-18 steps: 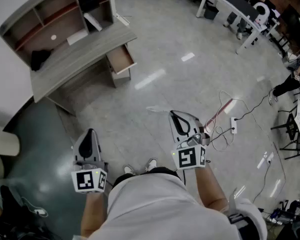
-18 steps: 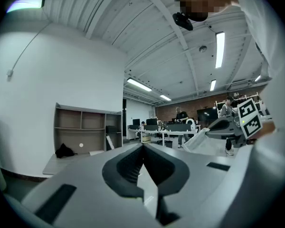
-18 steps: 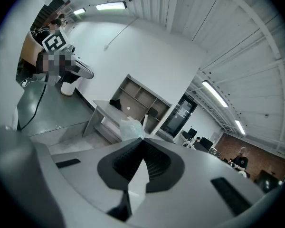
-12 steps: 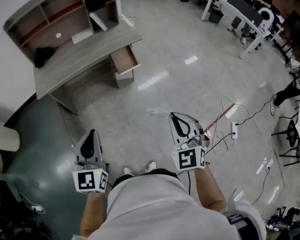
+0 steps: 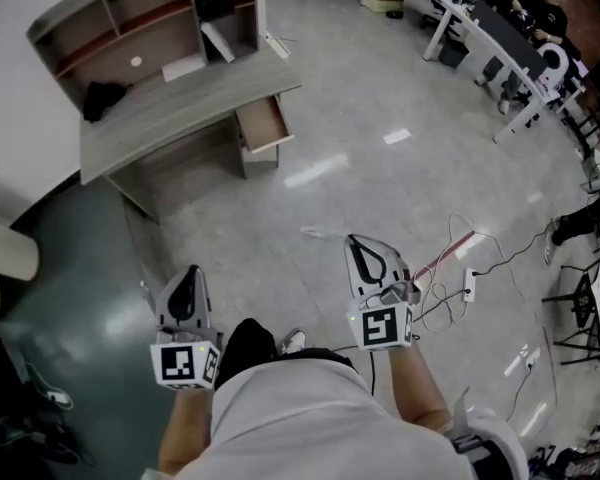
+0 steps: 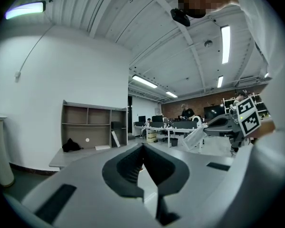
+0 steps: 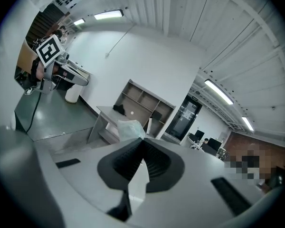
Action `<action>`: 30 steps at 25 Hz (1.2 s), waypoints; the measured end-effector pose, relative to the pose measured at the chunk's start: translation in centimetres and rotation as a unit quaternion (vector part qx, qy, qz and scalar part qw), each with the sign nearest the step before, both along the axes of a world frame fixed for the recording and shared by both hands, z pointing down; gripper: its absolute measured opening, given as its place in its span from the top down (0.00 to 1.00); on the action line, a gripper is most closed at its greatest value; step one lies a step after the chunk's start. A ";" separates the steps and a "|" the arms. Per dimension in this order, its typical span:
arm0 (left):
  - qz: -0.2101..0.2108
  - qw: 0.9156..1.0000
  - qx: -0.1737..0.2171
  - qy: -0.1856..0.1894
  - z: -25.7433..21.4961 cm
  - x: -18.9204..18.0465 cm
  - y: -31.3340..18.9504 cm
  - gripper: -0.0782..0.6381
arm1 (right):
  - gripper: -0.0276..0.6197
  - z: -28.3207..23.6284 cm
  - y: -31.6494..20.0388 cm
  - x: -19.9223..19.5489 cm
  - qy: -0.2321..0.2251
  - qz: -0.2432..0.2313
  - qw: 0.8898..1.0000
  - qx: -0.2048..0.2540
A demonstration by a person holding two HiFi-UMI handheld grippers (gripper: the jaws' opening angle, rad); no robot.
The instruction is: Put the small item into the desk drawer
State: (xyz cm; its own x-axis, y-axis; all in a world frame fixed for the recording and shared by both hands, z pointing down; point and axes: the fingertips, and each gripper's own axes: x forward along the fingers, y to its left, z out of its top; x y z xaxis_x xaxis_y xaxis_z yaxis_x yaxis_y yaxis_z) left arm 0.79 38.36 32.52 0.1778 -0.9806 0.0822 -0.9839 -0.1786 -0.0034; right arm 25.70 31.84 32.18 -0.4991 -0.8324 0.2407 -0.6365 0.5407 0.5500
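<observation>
A grey desk (image 5: 185, 101) with a shelf unit stands far ahead at the upper left, its small drawer (image 5: 263, 123) pulled open at the right end. My right gripper (image 5: 352, 240) is held out at waist height, shut on a small pale plastic packet (image 5: 322, 234) that sticks out past its tips. In the right gripper view the packet (image 7: 128, 128) shows just beyond the closed jaws, with the desk (image 7: 108, 114) behind it. My left gripper (image 5: 192, 271) hangs at the left, shut with nothing in it. Both grippers are well away from the desk.
Red and black cables and a power strip (image 5: 468, 269) lie on the floor to the right of my right gripper. White tables (image 5: 490, 40) and people fill the upper right. A white cylinder (image 5: 5, 253) stands at the left on the dark green floor.
The person has stepped forward: the desk has slid right and down in the head view, and a dark knee now shows between the grippers. Both grippers keep their pose and grip.
</observation>
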 end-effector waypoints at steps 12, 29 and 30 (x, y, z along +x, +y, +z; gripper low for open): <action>0.014 1.000 -0.021 0.018 3.2 -2.9 -10.1 0.87 | 0.92 2.4 -8.9 -3.4 0.020 0.006 1.000 -0.023; 0.073 0.996 -0.025 0.051 4.4 -12.6 -33.6 0.87 | 0.92 2.4 -29.1 -13.6 0.069 0.060 0.995 -0.033; 0.077 0.995 -0.030 0.053 4.6 -12.8 -34.1 0.87 | 0.92 2.3 -29.4 -13.8 0.072 0.063 0.995 -0.034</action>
